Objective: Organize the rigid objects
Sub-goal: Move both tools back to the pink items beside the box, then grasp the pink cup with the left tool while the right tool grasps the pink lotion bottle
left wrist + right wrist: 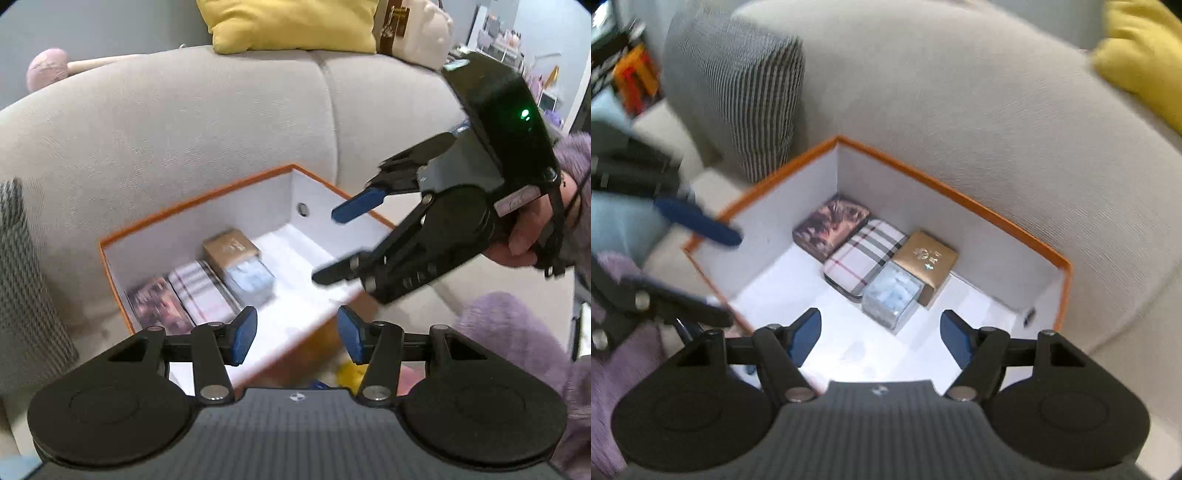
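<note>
Orange-edged and white inside, the storage box (964, 199) sits on the grey sofa (979, 110), against its backrest. Four rigid items lie packed together toward its far left corner: a dark patterned tin (831, 225), a plaid tin (864, 258) just beside it, a gold box (931, 262) next along, and a clear cube (892, 295) touching the near sides of the plaid tin and gold box. The rest of the floor of the box is bare.

Your left gripper (297, 336) hangs over the near rim with its jaws parted and nothing between the pads. Your right gripper (881, 338) is likewise spread and empty, above the bare floor near the cube. Neither touches an item.

Handling judgement: all four look stiff and light. The tins will likely be smooth and slick, so take them across the short sides, not the lid face. The cube appears to be hard plastic; grip opposite flat walls squarely, since a corner hold could slip. The gold box looks like card, so moderate pressure only.

A striped cushion (750, 92) stands left of the box; a yellow pillow (1141, 62) rests on the backrest at far right.
</note>
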A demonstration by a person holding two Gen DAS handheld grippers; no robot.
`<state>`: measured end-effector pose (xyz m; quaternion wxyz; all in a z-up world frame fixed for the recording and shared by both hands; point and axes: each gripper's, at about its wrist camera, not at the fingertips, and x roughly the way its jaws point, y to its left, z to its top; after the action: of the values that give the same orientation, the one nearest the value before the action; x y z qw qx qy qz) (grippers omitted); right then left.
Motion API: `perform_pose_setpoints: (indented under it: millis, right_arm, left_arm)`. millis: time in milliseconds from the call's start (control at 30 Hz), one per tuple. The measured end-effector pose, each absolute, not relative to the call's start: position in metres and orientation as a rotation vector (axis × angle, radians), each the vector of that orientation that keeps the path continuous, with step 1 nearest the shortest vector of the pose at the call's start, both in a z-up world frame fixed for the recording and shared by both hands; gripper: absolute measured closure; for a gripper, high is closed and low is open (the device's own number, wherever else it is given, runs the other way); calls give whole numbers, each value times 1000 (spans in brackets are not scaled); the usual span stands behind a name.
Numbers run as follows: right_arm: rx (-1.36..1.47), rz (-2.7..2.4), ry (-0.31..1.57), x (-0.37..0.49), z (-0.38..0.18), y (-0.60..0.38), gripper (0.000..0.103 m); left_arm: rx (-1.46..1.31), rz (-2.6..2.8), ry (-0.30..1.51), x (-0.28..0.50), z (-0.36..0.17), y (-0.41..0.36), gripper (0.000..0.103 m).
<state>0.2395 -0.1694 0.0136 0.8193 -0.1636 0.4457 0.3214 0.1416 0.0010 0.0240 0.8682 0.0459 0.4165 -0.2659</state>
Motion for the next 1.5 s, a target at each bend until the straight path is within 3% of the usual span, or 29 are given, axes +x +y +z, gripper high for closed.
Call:
perform_pose_setpoints:
  millis: [133, 200, 467, 600, 733, 933, 1200, 1500]
  right_arm:
    - [-221, 603, 880, 194, 28, -198, 32]
    - [-164, 562, 877, 169, 24, -212, 37]
    - [-91, 391, 1025, 86, -44, -244, 50]
    - [-113, 366, 1086, 58, -76, -243, 50]
    - [-191, 377, 1060, 46, -83, -236, 51]
    - [-222, 356, 1077, 51, -94, -230, 51]
    - [-226, 363, 1089, 57, -101, -226, 50]
    - [-210, 373, 1091, 61, -101, -226, 51]
  left_arm:
    - [-14, -518, 912, 102, 16, -6, 43]
    - [-98, -483, 968, 83, 5, -9, 43]
    - [-450, -254, 1229, 45, -66, -22, 45]
    - [-597, -147, 1292, 41, -89, -27, 43]
    - [-686, -32, 1334, 31, -106, -31, 38]
    - [-847, 27, 1371, 27, -131, -36, 38]
    - [-860, 33, 1330, 34, -138, -44, 34]
    - [-728, -15, 1278, 39, -131, -48, 40]
